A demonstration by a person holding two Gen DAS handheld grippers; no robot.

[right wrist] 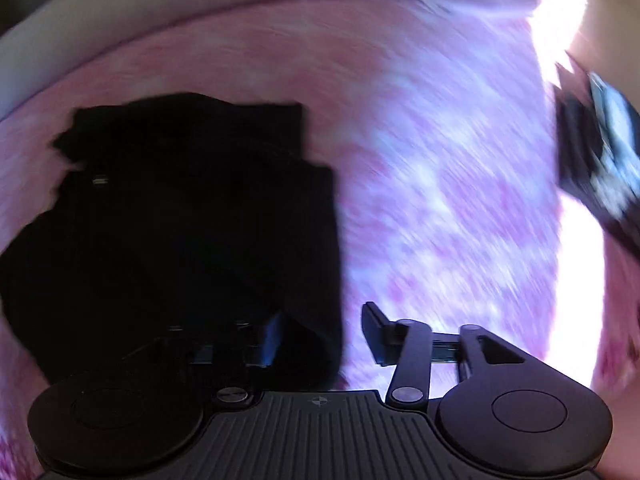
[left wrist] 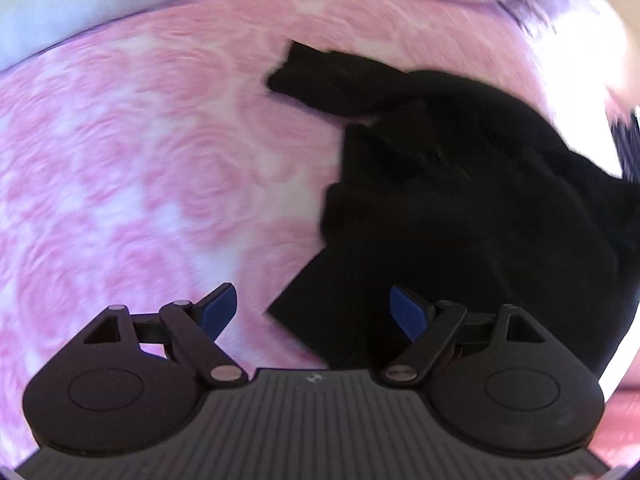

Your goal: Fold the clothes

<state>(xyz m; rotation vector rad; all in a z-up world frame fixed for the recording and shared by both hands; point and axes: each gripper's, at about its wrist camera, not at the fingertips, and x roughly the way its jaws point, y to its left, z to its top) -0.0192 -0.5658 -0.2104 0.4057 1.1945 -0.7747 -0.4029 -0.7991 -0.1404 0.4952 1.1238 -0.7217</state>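
Below us, we see a black garment (left wrist: 460, 208) lying rumpled on the pink rose-patterned bedspread (left wrist: 140, 160), at about two o'clock from our left gripper (left wrist: 312, 312), whose jaws stand wide apart and empty. Our right gripper (right wrist: 320, 336) likewise has its jaws apart, the garment (right wrist: 192, 220) spreading toward ten o'clock and overlapping its left finger.

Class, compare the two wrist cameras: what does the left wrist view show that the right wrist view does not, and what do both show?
Left only: the open left gripper, empty, with the black garment's corner lying between its fingers.

Right only: the open right gripper, and a blurred dark object at the right edge, unidentifiable.

Both: the black garment, crumpled, on the pink floral bedspread.
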